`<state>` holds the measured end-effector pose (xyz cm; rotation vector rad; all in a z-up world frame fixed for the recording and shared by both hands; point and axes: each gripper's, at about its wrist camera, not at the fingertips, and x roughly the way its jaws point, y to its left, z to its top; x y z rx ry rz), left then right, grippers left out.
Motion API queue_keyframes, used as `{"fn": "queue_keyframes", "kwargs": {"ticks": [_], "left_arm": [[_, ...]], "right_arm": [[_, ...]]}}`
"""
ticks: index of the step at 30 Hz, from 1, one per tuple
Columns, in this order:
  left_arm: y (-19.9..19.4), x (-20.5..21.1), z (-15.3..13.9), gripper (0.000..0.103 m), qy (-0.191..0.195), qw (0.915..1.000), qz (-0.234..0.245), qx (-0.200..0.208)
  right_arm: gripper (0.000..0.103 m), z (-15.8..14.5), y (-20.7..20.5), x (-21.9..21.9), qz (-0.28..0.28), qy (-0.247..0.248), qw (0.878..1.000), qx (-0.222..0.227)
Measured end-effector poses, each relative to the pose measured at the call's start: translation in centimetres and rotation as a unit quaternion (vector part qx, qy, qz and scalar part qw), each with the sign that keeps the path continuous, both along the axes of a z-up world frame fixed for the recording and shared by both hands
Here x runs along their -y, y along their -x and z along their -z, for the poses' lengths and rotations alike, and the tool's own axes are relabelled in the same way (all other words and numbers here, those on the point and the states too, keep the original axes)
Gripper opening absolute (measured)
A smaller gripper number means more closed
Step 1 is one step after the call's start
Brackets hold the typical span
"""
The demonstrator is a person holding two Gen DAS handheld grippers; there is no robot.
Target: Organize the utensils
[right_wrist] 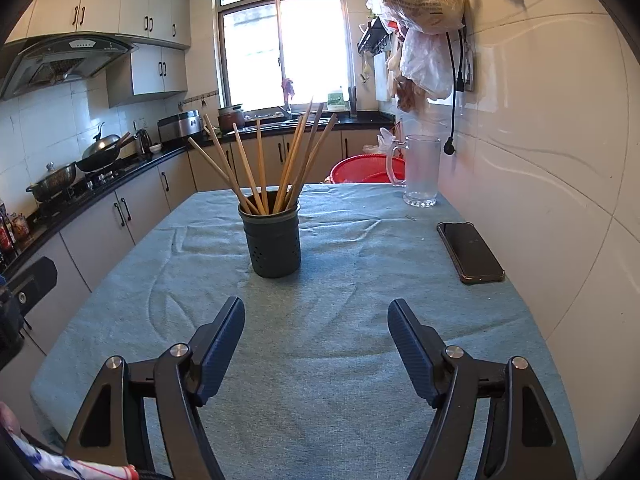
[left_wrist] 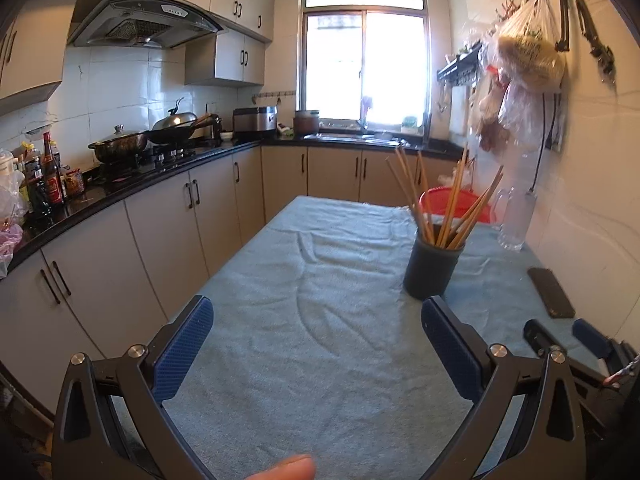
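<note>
A dark round utensil holder (right_wrist: 275, 240) stands on the table's blue-green cloth (right_wrist: 320, 340), with several wooden chopsticks (right_wrist: 260, 168) fanned out upright in it. In the left wrist view the holder (left_wrist: 430, 268) and its chopsticks (left_wrist: 444, 200) are ahead and to the right. My left gripper (left_wrist: 318, 314) is open and empty over the cloth. My right gripper (right_wrist: 316, 316) is open and empty, a short way in front of the holder. Part of the right gripper (left_wrist: 568, 340) shows at the right edge of the left wrist view.
A black phone (right_wrist: 470, 252) lies on the cloth near the right wall. A glass mug (right_wrist: 420, 172) stands at the far right, a red basin (right_wrist: 366, 168) behind the table. Kitchen counter and cabinets (left_wrist: 160, 232) run along the left.
</note>
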<state>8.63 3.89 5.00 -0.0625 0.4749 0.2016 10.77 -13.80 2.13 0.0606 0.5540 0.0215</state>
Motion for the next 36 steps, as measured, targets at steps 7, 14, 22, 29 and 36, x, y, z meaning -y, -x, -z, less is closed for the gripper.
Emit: {"fn": "queue_keyframes", "kwargs": {"ticks": [7, 14, 22, 29, 36], "left_arm": [[-0.8, -0.4, 1.1, 0.103, 0.008, 0.9995, 0.0, -0.029], [-1.7, -0.3, 2.2, 0.103, 0.009, 0.9984, 0.007, -0.055], [-2.6, 0.0, 3.4, 0.103, 0.001, 0.9975, 0.011, -0.07], [-3.1, 0.2, 3.8, 0.103, 0.001, 0.9966, 0.018, -0.08], [-3.5, 0.3, 4.1, 0.103, 0.003, 0.996, 0.023, -0.086]], "right_arm": [[0.08, 0.4, -0.2, -0.2, 0.006, 0.012, 1.0, -0.004], [0.08, 0.8, -0.5, -0.2, 0.01, 0.015, 1.0, -0.011], [0.08, 1.3, -0.8, -0.2, 0.022, 0.028, 0.999, -0.008], [0.081, 1.3, -1.0, 0.2, 0.032, 0.035, 0.999, 0.002], [0.081, 1.7, -1.2, 0.4, 0.034, 0.036, 0.999, -0.004]]}}
